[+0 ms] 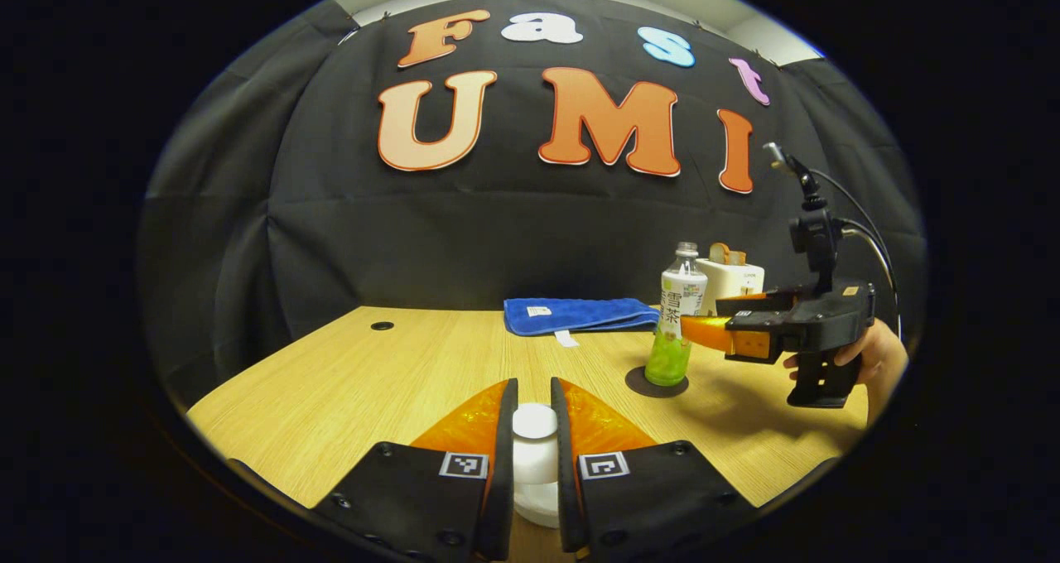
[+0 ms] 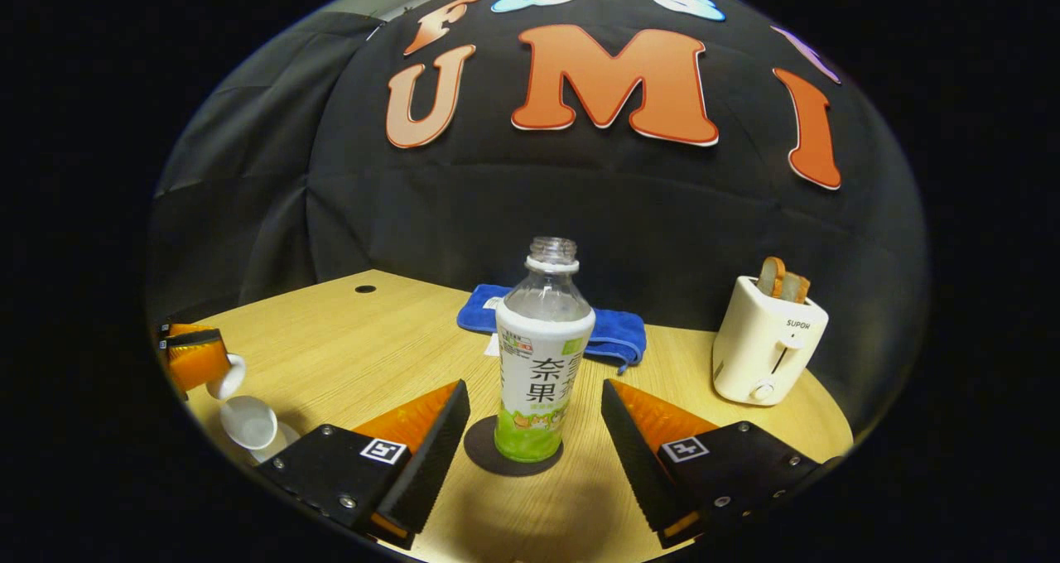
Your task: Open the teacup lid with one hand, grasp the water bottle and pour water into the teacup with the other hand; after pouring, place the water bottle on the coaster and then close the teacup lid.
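My left gripper (image 1: pixel 534 401) is shut on the knob of the white teacup lid (image 1: pixel 535 430). In the right gripper view that left gripper (image 2: pixel 195 356) holds the lid (image 2: pixel 226 377) tilted just above the open white teacup (image 2: pixel 248 421) at the table's left edge. The uncapped water bottle (image 2: pixel 542 364), with green liquid at its bottom, stands upright on the dark round coaster (image 2: pixel 497 459). My right gripper (image 2: pixel 534 387) is open, one finger on each side of the bottle and apart from it. From the left gripper view, the right gripper (image 1: pixel 704 327) reaches the bottle (image 1: pixel 681 319) on the coaster (image 1: pixel 642 385), held by a hand (image 1: pixel 874 356).
A folded blue towel (image 2: pixel 617 331) lies behind the bottle. A white toaster (image 2: pixel 766 348) with bread slices stands at the back right. The wooden table (image 1: pixel 348 381) has a small round hole (image 1: pixel 382 325) at the far left.
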Tool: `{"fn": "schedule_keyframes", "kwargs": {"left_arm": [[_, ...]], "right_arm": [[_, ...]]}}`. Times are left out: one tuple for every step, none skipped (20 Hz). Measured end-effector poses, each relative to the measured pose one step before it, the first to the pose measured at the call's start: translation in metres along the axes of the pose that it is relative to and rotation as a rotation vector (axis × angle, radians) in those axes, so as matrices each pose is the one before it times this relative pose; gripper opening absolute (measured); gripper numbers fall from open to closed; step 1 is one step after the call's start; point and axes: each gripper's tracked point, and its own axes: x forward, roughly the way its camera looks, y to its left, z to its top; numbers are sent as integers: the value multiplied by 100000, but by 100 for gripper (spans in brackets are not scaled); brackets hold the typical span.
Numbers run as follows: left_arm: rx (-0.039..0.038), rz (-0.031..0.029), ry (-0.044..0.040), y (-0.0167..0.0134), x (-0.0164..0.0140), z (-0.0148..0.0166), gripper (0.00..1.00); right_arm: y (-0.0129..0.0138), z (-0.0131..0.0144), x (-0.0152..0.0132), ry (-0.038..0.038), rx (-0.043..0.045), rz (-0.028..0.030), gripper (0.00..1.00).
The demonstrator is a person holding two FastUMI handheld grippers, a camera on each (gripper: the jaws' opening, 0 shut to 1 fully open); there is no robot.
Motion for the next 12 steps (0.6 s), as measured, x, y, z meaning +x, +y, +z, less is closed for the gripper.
{"fn": "schedule_keyframes", "kwargs": {"left_arm": [[375,-902,512,-469,-19,-296,26],[590,-576,525,-397,-15,-257,23],[552,-584,527,-294,-40,-279,26],[327,-567,526,-348,-166,-239,26],[290,-497,556,-271,-78,-257,23],[97,-137,505,-141,-2,-344,23],[-36,-33,920,-64,38,-351,26],[-162,77,1148,-134,11,-445,26],[1,65,1487,-50,-63,-548,26],[145,221,655,92,-53,-384,26],[282,349,1118,47,101,-360,23],[51,571,1033,100,13,-473,23]], "right_arm": [[-50,111,-399,-535,-142,-153,96],[-97,-13,-474,-347,214,2,96],[-110,87,-396,-391,406,210,96],[-325,38,-387,-300,364,-492,96],[-271,169,-314,-516,309,-357,96],[-329,68,-366,-370,378,-640,96],[-271,149,-311,-496,619,-404,96],[-291,-62,-222,-22,620,-193,96],[-198,-77,-286,-30,729,-18,96],[-180,-22,-381,-196,671,298,96],[-260,-61,-263,-32,328,-453,96],[-478,-78,-366,63,-30,-518,97]]}}
